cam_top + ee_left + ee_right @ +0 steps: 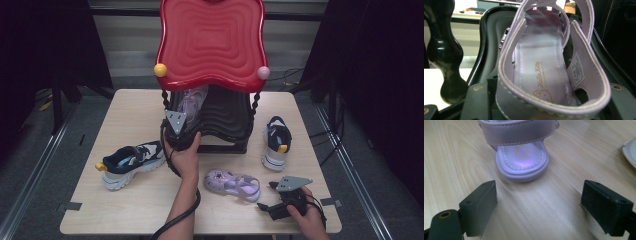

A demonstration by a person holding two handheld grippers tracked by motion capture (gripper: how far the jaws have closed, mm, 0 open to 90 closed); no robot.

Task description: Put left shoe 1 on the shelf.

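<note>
We note the left gripper [184, 120] reaching into the black lower shelf [227, 120] of a shoe rack with a glossy red wavy-ribbed top tier [210, 40]. Its jaws are closed about halfway onto the heel of a lilac strap sandal [541, 75], which it holds tipped up toward the shelf. In the left gripper view we read "Hello Kitty" in orange script on the lilac insole, with an outline of the character's head below it and a line of small print too fine to read. A white sewn-in label [577, 70] sits inside the right strap; its print is too small to make out.

A turned black post [445, 57] of the rack stands at the left of that view. On the red tier's front corners we see a yellow ball [160, 70] and a pink ball [263, 73].

The right gripper [280, 200] rests low on the pale wooden table [130, 210], jaws wide apart and holding nothing. Just ahead of it lies the matching second lilac sandal [522, 157], sole down, with a faint character print on its insole.

A navy and white trainer [131, 162] lies left of the rack; its pair [276, 142] stands at the right.
</note>
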